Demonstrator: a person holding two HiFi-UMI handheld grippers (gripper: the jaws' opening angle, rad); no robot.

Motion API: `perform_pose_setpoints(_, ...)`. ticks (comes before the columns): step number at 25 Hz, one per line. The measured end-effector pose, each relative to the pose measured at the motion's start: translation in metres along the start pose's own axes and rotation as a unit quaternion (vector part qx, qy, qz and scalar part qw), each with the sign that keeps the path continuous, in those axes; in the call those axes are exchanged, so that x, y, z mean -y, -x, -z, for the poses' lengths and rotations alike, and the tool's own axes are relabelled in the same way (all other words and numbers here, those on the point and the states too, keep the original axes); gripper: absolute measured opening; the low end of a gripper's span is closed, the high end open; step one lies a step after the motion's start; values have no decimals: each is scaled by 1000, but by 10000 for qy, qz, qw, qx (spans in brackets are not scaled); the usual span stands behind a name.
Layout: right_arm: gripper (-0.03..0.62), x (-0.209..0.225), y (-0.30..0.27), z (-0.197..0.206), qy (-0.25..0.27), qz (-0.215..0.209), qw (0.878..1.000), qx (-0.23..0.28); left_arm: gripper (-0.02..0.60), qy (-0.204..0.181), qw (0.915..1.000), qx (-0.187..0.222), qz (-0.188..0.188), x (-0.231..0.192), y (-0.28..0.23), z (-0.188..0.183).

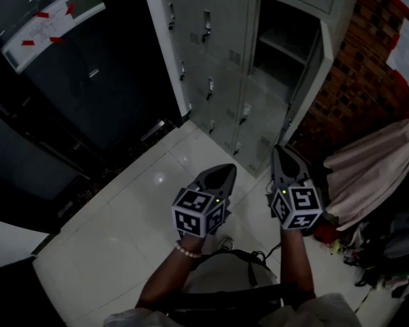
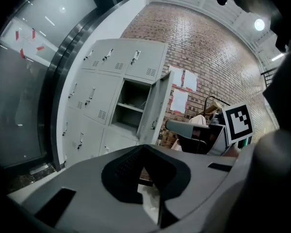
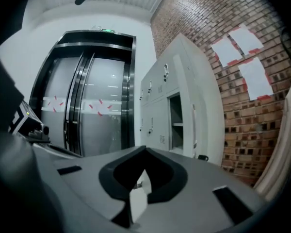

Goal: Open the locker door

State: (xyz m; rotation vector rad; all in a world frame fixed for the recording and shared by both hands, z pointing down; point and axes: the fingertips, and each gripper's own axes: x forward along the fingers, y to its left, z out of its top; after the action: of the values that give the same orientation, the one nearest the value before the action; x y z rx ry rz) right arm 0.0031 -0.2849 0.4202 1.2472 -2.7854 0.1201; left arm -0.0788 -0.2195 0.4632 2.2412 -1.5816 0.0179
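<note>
A grey locker cabinet [image 1: 215,60] stands ahead of me. One door [image 1: 308,73] in its right column hangs swung out, showing an empty compartment with a shelf [image 1: 281,46]; the other doors are closed. The left gripper view shows that same door [image 2: 157,108] ajar. My left gripper [image 1: 226,170] and right gripper [image 1: 278,151] are held side by side over the floor, well short of the lockers and touching nothing. The jaws of each meet at the tip, left gripper [image 2: 144,148] and right gripper [image 3: 145,152] alike, with nothing between them.
Dark glass doors [image 1: 68,80] with red tape marks are at the left. A brick wall [image 1: 368,80] flanks the lockers on the right. A beige cloth [image 1: 375,169] and clutter [image 1: 388,251] lie at the right. A bag [image 1: 225,271] sits on the white tiled floor [image 1: 123,216].
</note>
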Motion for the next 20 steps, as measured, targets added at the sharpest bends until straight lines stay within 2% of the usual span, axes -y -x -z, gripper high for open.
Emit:
perform_pose_setpoints(6, 2, -40, 15, 23, -60, -382, 9990, -210, -8, 72, 9997, 61, -241, 1, 37, 13)
perform_pose_setpoints(11, 2, -85, 48, 29, 21, -639, 9976, -277, -8, 194, 9988, 200, -393, 13, 92, 28)
perform_pose_setpoints(15, 2, -123, 98, 35, 87, -773, 9966, -282, -8, 213, 9983, 273, -471, 39, 143, 50)
perform_pose_setpoints(20, 2, -167, 188, 44, 151, -833, 9958, -339, -8, 228, 9979, 350, -498, 91, 216, 82)
